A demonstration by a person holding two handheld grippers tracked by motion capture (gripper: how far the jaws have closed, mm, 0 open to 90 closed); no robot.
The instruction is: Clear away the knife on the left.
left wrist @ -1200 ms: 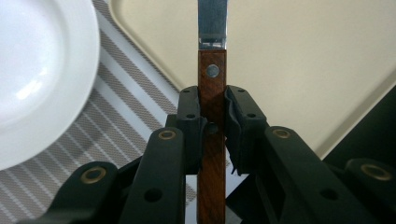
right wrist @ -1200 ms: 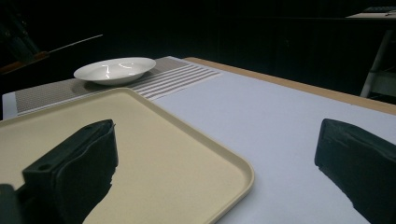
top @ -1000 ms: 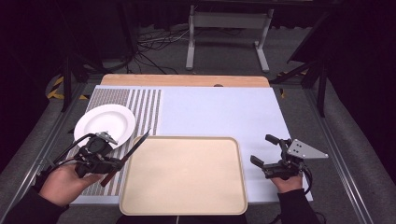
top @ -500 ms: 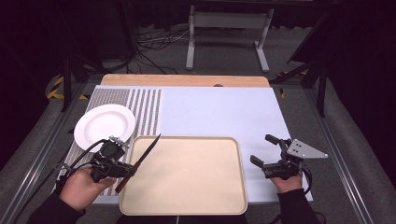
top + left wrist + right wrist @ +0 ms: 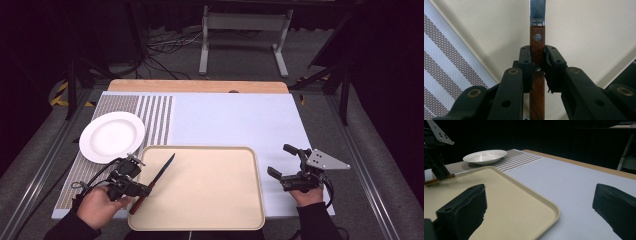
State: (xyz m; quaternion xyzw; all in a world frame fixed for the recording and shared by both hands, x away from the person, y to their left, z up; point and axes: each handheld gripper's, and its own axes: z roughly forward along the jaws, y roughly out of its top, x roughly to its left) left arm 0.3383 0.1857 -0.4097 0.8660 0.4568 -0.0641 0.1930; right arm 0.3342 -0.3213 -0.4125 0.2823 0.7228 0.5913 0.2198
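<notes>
While the left gripper [image 5: 142, 189] sat over the left edge of the tray [image 5: 210, 200], its jaws were clamped on the wooden handle of a knife [image 5: 156, 179]. In the left gripper view the pads [image 5: 526, 65] pressed both sides of the knife [image 5: 537, 50] handle around its rivets, steel blade running up and away over the cream tray [image 5: 584, 37]. From the high view the blade pointed up-right across the tray's near-left corner; contact with the tray couldn't be told. Right gripper [image 5: 286, 161] was just right of the tray on the pale blue mat [image 5: 240, 120], jaws wide apart, nothing between them. White plate [image 5: 112, 136] sat on the striped mat [image 5: 150, 115], beyond the left gripper, apart from the tray.
</notes>
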